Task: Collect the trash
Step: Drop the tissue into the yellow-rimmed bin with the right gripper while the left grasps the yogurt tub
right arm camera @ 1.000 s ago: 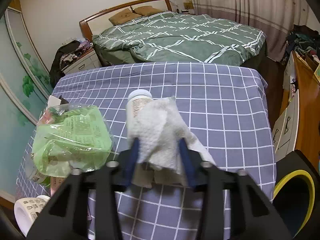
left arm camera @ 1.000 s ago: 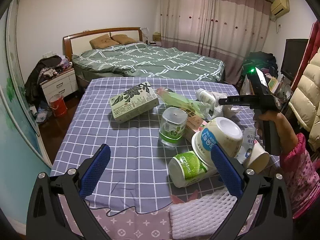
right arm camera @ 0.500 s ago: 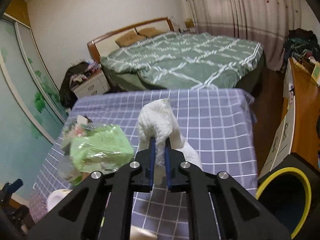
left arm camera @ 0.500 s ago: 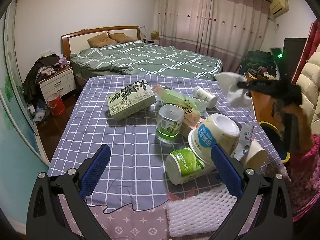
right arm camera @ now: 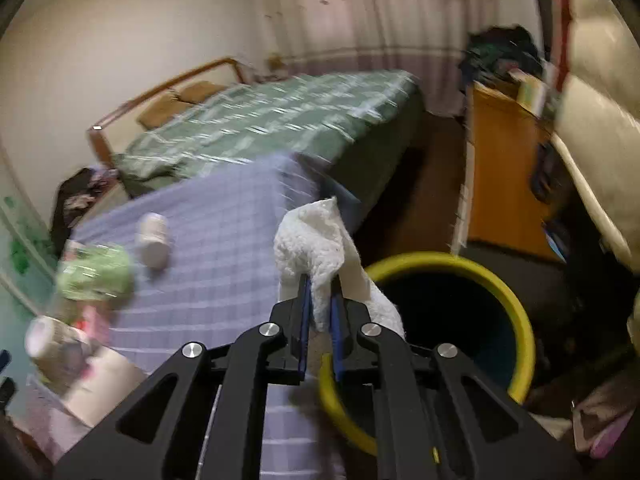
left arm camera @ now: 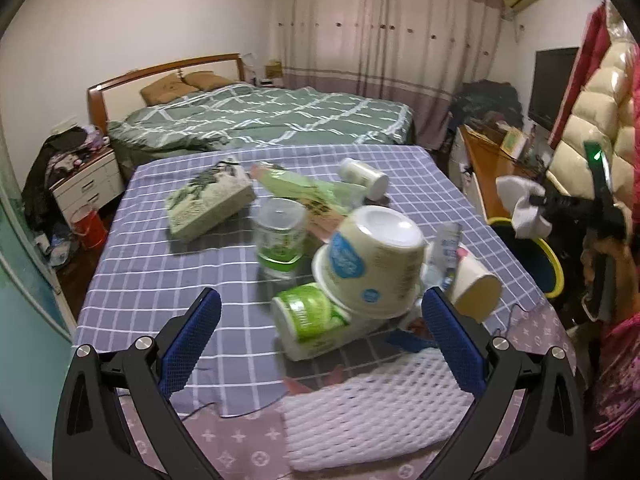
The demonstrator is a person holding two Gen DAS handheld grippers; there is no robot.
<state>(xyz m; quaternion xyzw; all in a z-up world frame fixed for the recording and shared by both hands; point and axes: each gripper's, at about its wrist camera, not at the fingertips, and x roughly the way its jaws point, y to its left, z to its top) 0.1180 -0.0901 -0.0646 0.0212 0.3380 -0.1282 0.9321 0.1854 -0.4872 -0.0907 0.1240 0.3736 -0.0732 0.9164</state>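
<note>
The right gripper (right arm camera: 319, 300) is pinching a crumpled white paper towel (right arm camera: 316, 240) between its blue pads, jaws nearly closed on it, and the towel is bulging up above the fingertips and draping over the right side. It is hanging over the near rim of the yellow-rimmed trash bin (right arm camera: 516, 312), which is standing on the floor just beside the counter's (right arm camera: 224, 248) right edge. In the left wrist view the same towel (left arm camera: 520, 204) is showing off the counter's edge, above the bin (left arm camera: 554, 264), with a hand (left arm camera: 608, 248) gripping the tool's handle.

The left gripper (left arm camera: 320, 344) is standing wide open with nothing between its blue pads, hovering over the counter's near edge. Relative to the bin, the remaining trash is lying on the checked cloth well to the left: a big paper bowl (left arm camera: 372, 260) tipped on its side, a green-labelled cup (left arm camera: 308, 320) leaning under it, a clear plastic cup (left arm camera: 280, 240), a green wrapper (left arm camera: 304, 188), a small white bottle (left arm camera: 364, 178) lying down, a paper cup (left arm camera: 476, 284) nearest the bin, and a blurred carton (left arm camera: 208, 204) farthest from it. A white foam net sleeve (left arm camera: 372, 404) is lying at the counter's near edge.
</note>
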